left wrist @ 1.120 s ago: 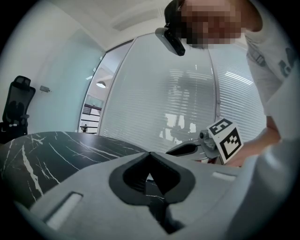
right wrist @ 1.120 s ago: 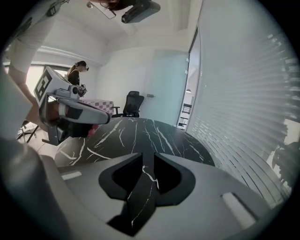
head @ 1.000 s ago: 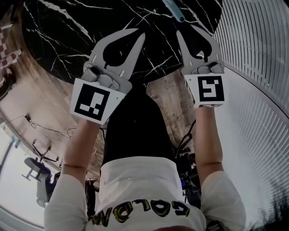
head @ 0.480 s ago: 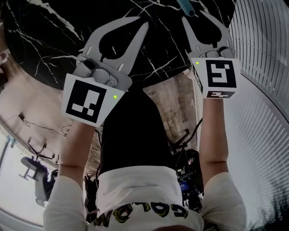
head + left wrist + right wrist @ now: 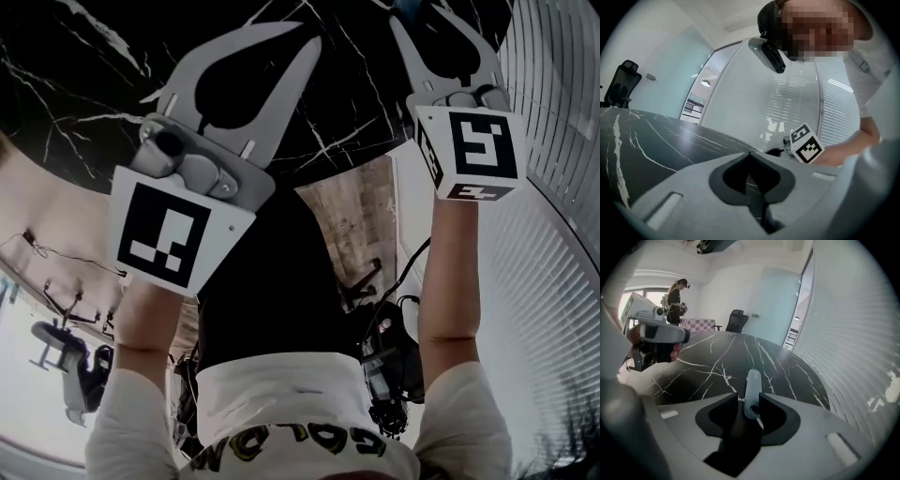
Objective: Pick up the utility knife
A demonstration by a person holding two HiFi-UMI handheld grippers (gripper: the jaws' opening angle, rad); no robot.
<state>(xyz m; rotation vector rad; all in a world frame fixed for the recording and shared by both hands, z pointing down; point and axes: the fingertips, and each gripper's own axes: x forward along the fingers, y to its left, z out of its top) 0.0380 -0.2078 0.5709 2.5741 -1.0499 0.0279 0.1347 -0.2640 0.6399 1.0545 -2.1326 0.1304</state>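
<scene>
The utility knife (image 5: 752, 390) lay flat on the black marble tabletop (image 5: 708, 362), its near end between the jaw tips of the right hand-held gripper (image 5: 747, 398). Those jaws were opening. A dark gap showed between the knife and the left-hand jaw, while the other jaw sat just beside the handle or touching it, so nothing pinched the knife yet.

The left hand-held gripper (image 5: 311, 34) hung well to the left of the knife, over bare tabletop. Its jaws were pressed together and nothing was between them.

As for progress, the approach looked nearly finished: the knife was lined up inside the spread jaws. Closing on it and lifting it were still to be done.

Compared with a second earlier, the head view showed both grippers larger and pushed further toward the top of the picture. The knife, which then showed just ahead of the right gripper's tips, had slipped to the very top edge, where I cannot make it out with certainty. The right gripper's jaws also stood wider apart than before.
</scene>
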